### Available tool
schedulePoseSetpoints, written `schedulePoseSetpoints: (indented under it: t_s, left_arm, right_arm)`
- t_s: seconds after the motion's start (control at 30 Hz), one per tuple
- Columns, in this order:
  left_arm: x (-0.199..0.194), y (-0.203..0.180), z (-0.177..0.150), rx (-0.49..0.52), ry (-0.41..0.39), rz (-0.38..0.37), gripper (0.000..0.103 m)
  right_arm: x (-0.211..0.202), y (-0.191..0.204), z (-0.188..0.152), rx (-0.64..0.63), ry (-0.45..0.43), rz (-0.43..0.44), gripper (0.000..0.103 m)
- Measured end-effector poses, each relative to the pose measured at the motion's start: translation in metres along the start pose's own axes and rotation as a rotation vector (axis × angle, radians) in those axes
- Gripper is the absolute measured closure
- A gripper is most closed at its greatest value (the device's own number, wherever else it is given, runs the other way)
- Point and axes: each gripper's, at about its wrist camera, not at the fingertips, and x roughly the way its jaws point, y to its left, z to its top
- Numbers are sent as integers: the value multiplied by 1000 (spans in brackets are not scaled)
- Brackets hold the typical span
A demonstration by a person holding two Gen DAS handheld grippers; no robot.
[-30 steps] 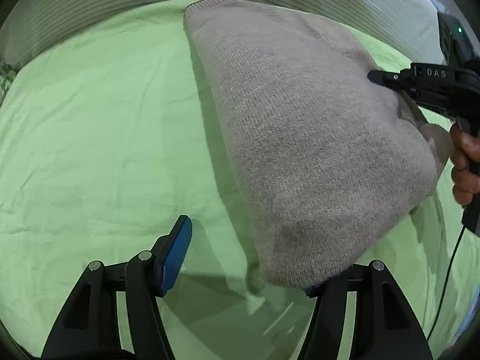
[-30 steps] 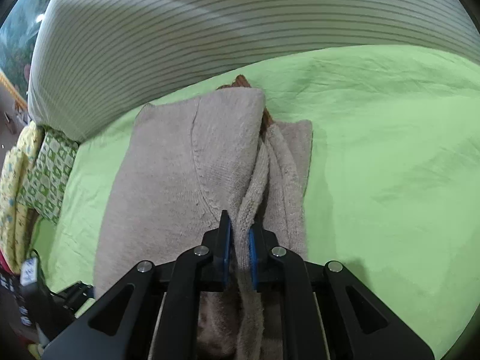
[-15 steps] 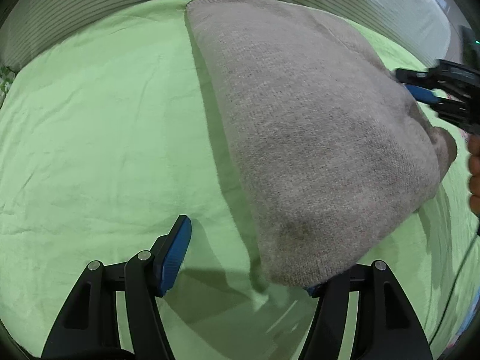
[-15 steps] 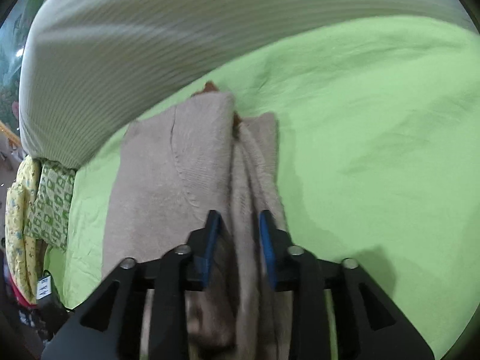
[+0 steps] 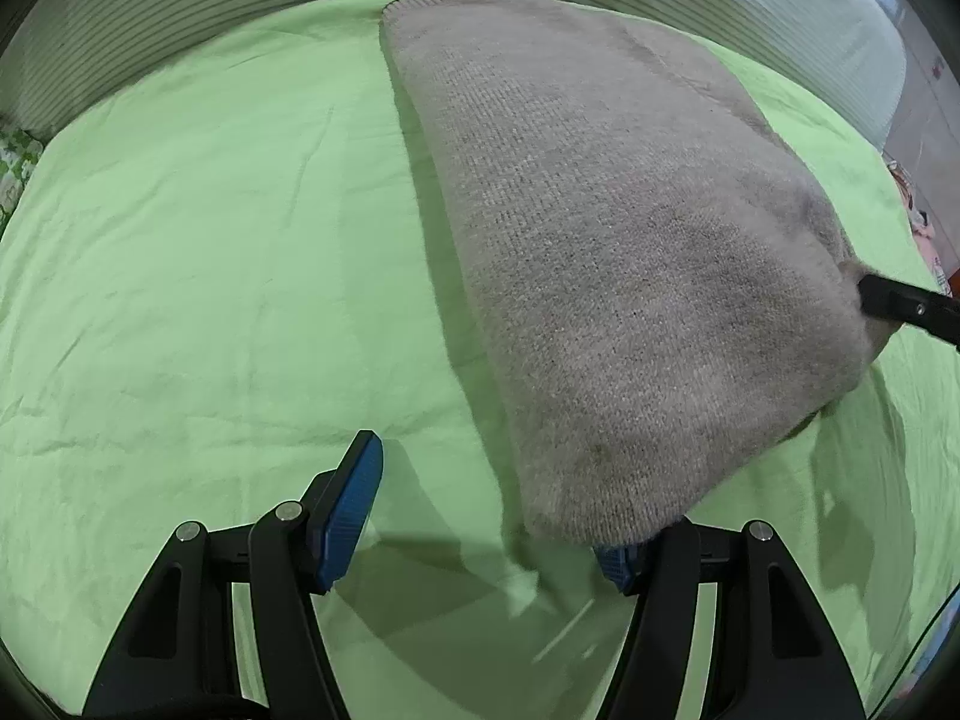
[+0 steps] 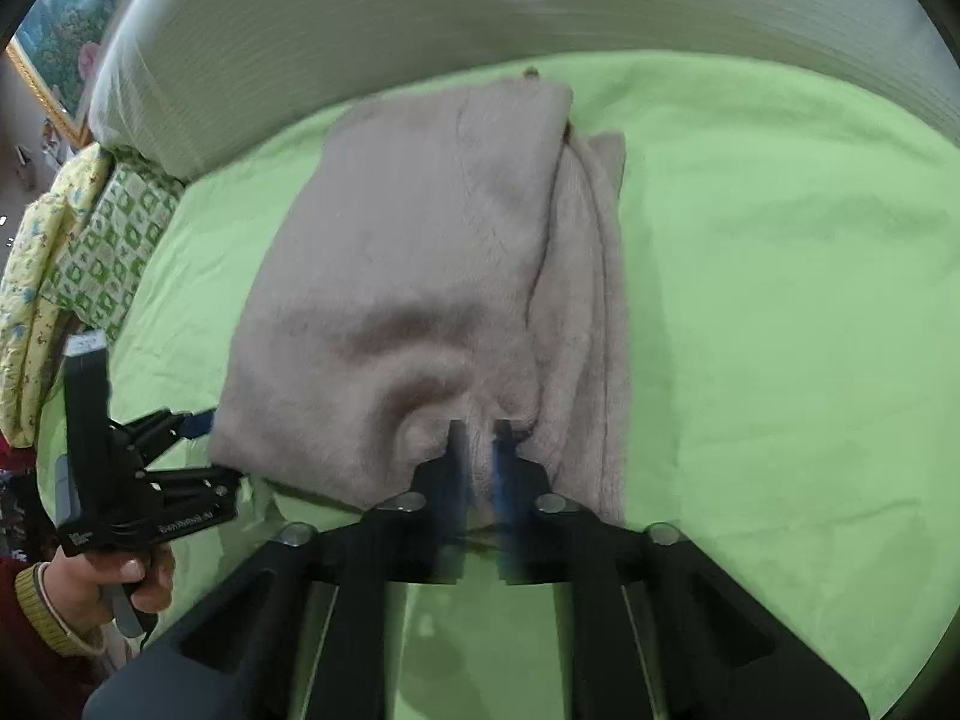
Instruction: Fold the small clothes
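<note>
Left gripper (image 5: 489, 507) at the sweater's near left corner, right gripper (image 6: 477, 441) pinching its near edge.
Left jaws are half spread and closing, one finger under the knit. Folded beige sweater (image 6: 420, 252) lies lengthwise from both grippers toward the far striped pillow (image 6: 420, 12); right jaws are clamped on its hem.

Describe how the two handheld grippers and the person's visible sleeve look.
Both the left gripper and right gripper have black skeletal finger frames with silver pivot bolts and blue ribbed pads. White lettering marks the left gripper's body. The sleeve is dark red with a mustard ribbed cuff.
</note>
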Motion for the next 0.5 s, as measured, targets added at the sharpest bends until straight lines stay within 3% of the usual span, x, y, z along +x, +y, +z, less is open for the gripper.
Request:
schedulePoseSetpoints:
  t_s: [0.03,0.07,0.13,0.2,0.37,0.5]
  left_arm:
    - [-2,0,3,-6,0,-20,50]
    - [-3,1,8,-10,-2,-50,62]
    - [-9,0,8,-21,-10,-94,69]
    - [-7,-1,6,-32,-6,-121,75]
    - [5,0,-2,-47,8,-157,80]
    - [9,4,-2,-44,12,-176,79]
  right_arm:
    - [-13,-3,4,15,-40,12,96]
    - [-25,-7,4,31,-74,13,96]
    - [-46,-19,6,69,-141,6,96]
    - [-44,-25,3,84,-136,-5,96]
    - [-9,-35,-24,110,-42,-35,96]
    - [-1,-45,-35,149,-36,-27,96]
